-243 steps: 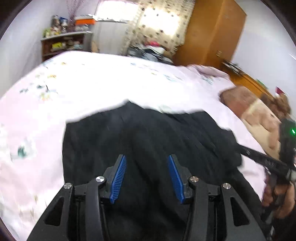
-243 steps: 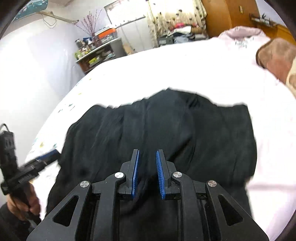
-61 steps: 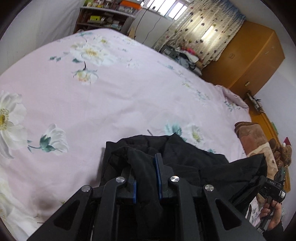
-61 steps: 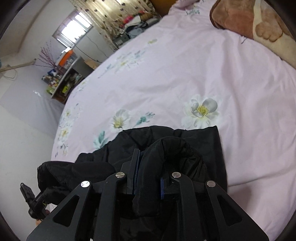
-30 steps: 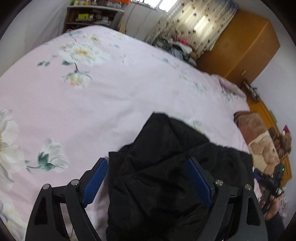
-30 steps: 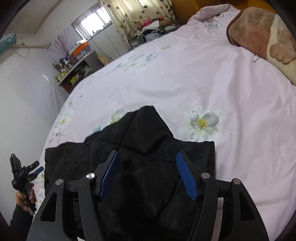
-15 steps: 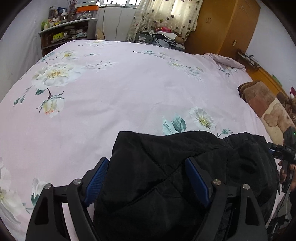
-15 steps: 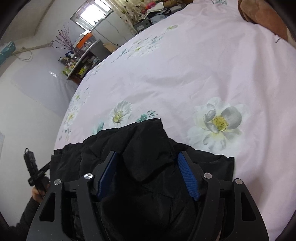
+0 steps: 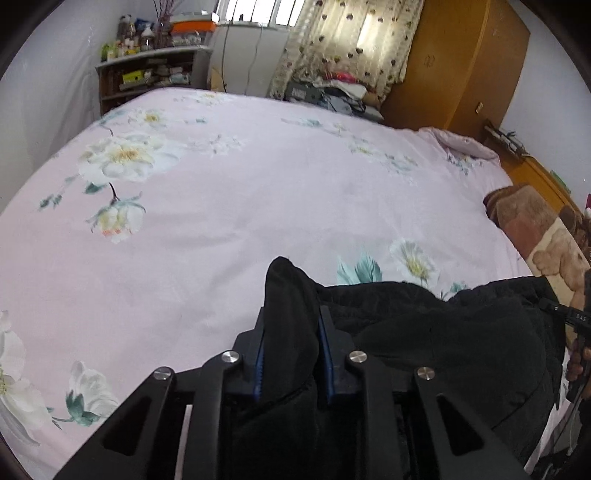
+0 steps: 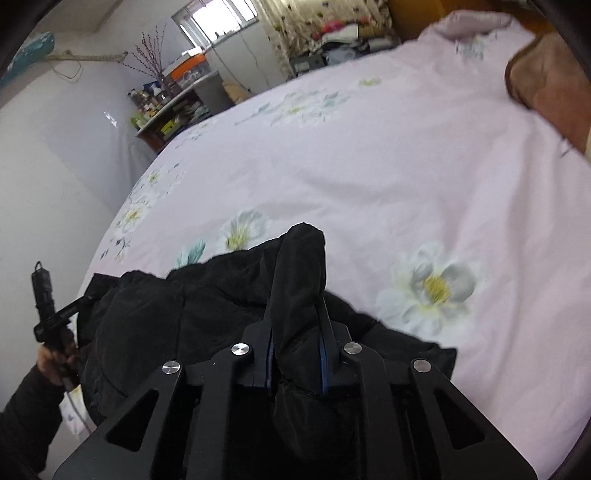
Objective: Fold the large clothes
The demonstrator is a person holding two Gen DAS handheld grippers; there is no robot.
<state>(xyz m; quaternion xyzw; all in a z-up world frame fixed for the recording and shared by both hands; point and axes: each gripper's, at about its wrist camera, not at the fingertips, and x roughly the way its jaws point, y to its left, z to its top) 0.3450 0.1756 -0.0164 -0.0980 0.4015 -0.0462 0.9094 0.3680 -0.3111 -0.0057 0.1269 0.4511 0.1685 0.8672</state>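
Observation:
A black padded jacket (image 9: 443, 332) lies bunched at the near edge of a pink flowered bed (image 9: 258, 184). My left gripper (image 9: 290, 317) is shut on a fold of its left end, which sticks up between the fingers. My right gripper (image 10: 297, 314) is shut on a fold of the jacket's (image 10: 177, 302) right end in the same way. The cloth spans between the two grippers. The right gripper also shows in the left wrist view (image 9: 576, 317), and the left gripper in the right wrist view (image 10: 55, 314), each at the jacket's far end.
A brown bear-print blanket (image 9: 535, 229) lies at the bed's right side. A shelf with bottles (image 9: 147, 74), a curtained window (image 9: 351, 33) and an orange wardrobe (image 9: 461, 62) stand beyond the bed. The bed (image 10: 406, 166) stretches away ahead of the jacket.
Both grippers were open over the jacket half a second ago; both have now closed on folds of it. The cloth stands up between each pair of fingers.

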